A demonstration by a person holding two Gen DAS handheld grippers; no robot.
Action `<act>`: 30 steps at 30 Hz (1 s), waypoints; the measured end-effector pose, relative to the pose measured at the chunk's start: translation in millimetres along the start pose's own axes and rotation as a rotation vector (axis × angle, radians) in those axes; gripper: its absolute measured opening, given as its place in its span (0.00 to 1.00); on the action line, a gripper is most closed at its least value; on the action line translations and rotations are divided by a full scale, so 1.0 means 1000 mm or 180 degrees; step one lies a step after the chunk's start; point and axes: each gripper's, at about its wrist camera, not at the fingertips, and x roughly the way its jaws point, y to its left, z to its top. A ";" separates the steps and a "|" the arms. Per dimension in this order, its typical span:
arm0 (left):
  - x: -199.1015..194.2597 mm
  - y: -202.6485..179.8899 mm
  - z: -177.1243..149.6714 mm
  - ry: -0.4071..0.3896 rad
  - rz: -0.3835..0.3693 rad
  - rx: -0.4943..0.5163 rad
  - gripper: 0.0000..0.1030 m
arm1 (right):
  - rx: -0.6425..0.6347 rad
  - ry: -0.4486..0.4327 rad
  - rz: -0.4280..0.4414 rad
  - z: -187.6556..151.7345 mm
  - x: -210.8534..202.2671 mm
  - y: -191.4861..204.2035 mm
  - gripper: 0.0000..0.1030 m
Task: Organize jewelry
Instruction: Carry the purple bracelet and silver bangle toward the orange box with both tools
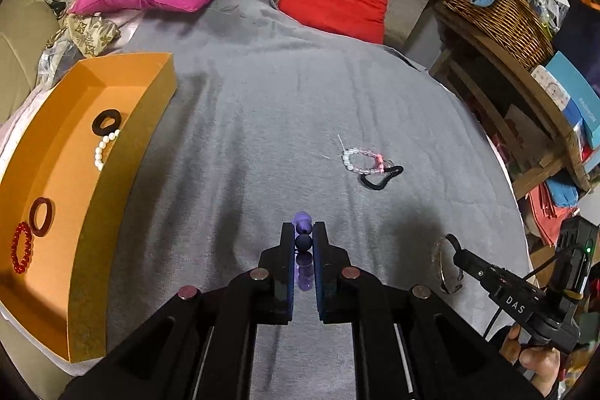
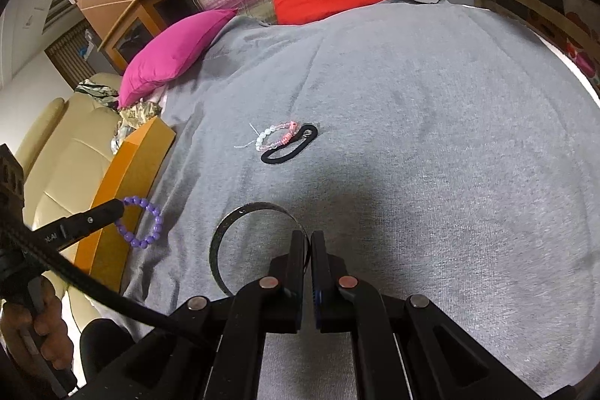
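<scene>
Right now both tools are loaded: left gripper (image 1: pixel 303 231) is clamped on the purple bead bracelet (image 2: pixel 142 223), right gripper (image 2: pixel 309 242) is pinched on the silver bangle (image 2: pixel 225 235), both just over the grey blanket (image 1: pixel 300 100). Looks like mid-transfer, w/ several bracelets already in the orange box (image 1: pixel 157 107). Next move prob. needs the left carried over the box wall & released inside. Pink-white bracelet (image 1: pixel 362 160) & black hair tie (image 1: pixel 380 177) lie touching, farther up the blanket, not yet collected.

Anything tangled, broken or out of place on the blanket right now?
Yes: the pink and clear bead bracelet has a loose thread end sticking out and lies touching the black hair tie. Nothing else on the grey blanket looks odd.
</scene>
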 end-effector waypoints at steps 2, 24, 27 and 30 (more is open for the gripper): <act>0.000 0.001 0.000 -0.0004 0.0007 -0.0010 0.09 | -0.0005 0.0021 0.0011 -0.001 0.003 0.000 0.04; -0.007 0.012 -0.014 -0.0089 0.0194 0.0103 0.09 | -0.0235 0.0055 0.0004 0.004 0.007 0.032 0.04; -0.008 0.012 -0.014 -0.0112 0.0297 0.0138 0.09 | -0.0287 0.0061 0.0014 0.005 0.008 0.038 0.04; -0.010 0.011 -0.014 -0.0131 0.0334 0.0162 0.09 | -0.0307 0.0069 0.0023 0.005 0.009 0.040 0.04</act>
